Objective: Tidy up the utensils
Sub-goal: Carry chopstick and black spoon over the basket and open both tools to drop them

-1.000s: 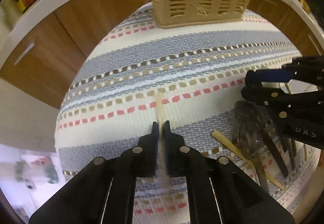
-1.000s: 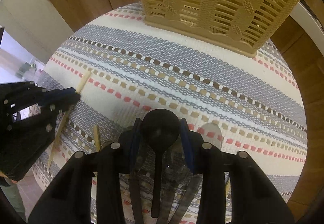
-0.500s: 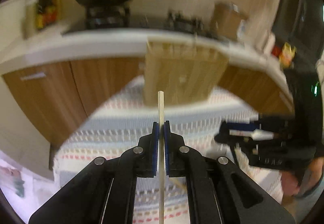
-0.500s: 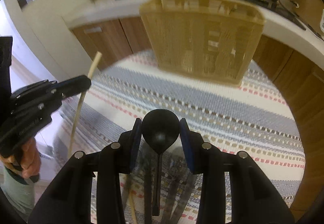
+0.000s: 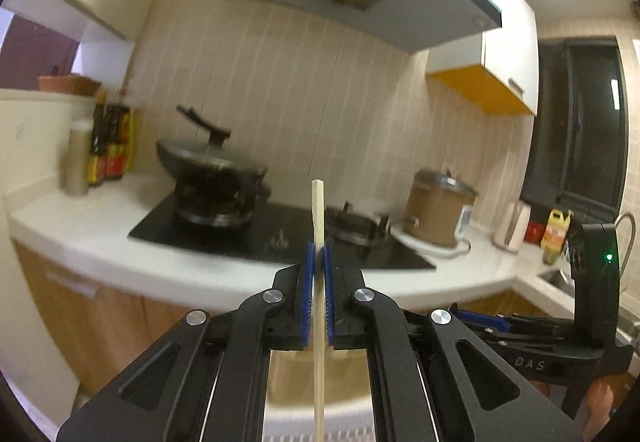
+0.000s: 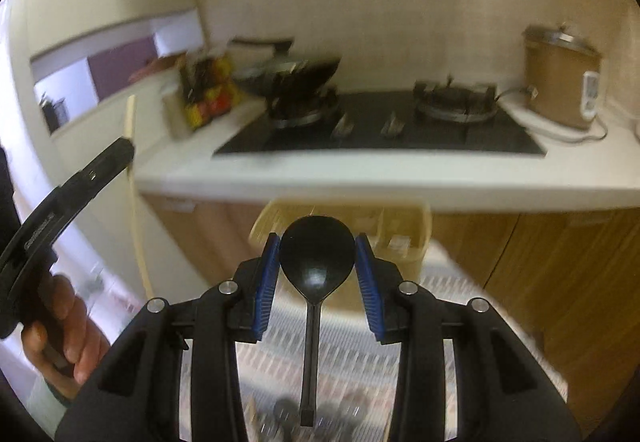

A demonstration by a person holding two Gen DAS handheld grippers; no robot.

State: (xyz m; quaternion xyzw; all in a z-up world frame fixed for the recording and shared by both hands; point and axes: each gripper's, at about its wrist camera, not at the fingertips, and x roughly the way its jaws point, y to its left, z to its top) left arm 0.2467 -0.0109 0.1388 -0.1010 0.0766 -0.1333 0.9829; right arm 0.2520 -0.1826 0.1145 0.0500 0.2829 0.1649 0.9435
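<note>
The left gripper point(image 5: 319, 254) pinches a pale chopstick point(image 5: 318, 282) upright before the stove point(image 5: 276, 234), while the right gripper point(image 6: 316, 262) clamps a black spoon point(image 6: 316, 258) by its bowl above the blurred basket point(image 6: 404, 238).

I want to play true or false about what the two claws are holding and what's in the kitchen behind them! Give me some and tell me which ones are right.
1. The left claw is pinching a wooden chopstick that stands upright. True.
2. The right claw holds a shiny metal fork. False: it holds a black spoon by the bowl, handle hanging down.
3. A dark wok sits on the stove. True.
4. The woven basket stands on the white counter. False: it shows below the counter's edge, just beyond the spoon.
5. The brown cooker stands to the left of the wok. False: it stands at the right, past the second burner.
</note>
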